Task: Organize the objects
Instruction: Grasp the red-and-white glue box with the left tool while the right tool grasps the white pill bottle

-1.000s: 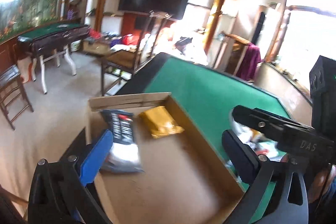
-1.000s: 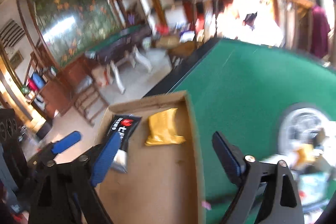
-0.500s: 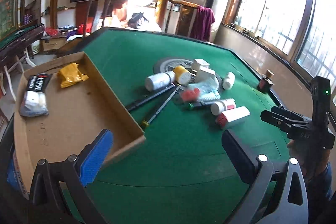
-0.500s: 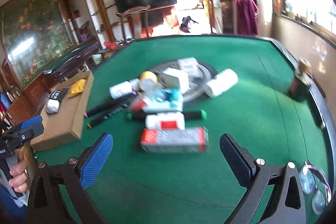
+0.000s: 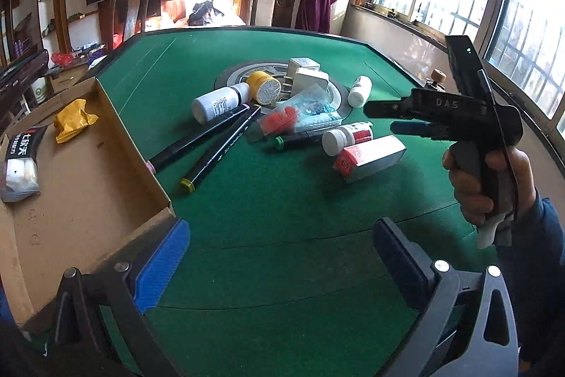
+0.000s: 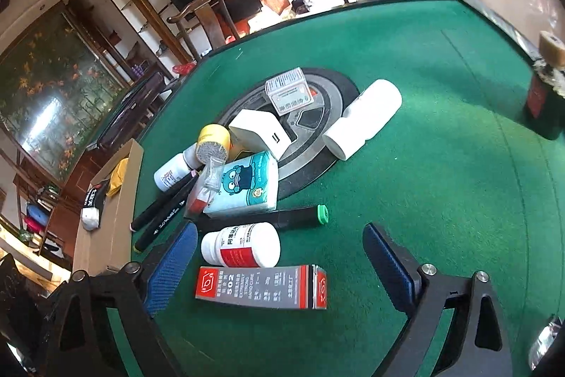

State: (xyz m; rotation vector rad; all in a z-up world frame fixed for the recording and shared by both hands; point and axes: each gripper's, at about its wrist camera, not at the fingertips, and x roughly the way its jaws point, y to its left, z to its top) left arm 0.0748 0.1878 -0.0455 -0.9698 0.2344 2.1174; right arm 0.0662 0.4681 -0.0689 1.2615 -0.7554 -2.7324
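The right gripper hangs tilted down over the near edge of the pile on the green table, its jaws closing from wide apart with nothing pressed between the pads. The red and grey glue box and the white pill bottle lie flat in the gap between its fingers, probably the next things to be picked. The left gripper is released and empty, held beside the near corner of the cardboard tray, likely waiting its turn. The tray already holds a yellow packet and a black and white pouch (so sorting looks barely begun). Two markers lie against the tray's wall.
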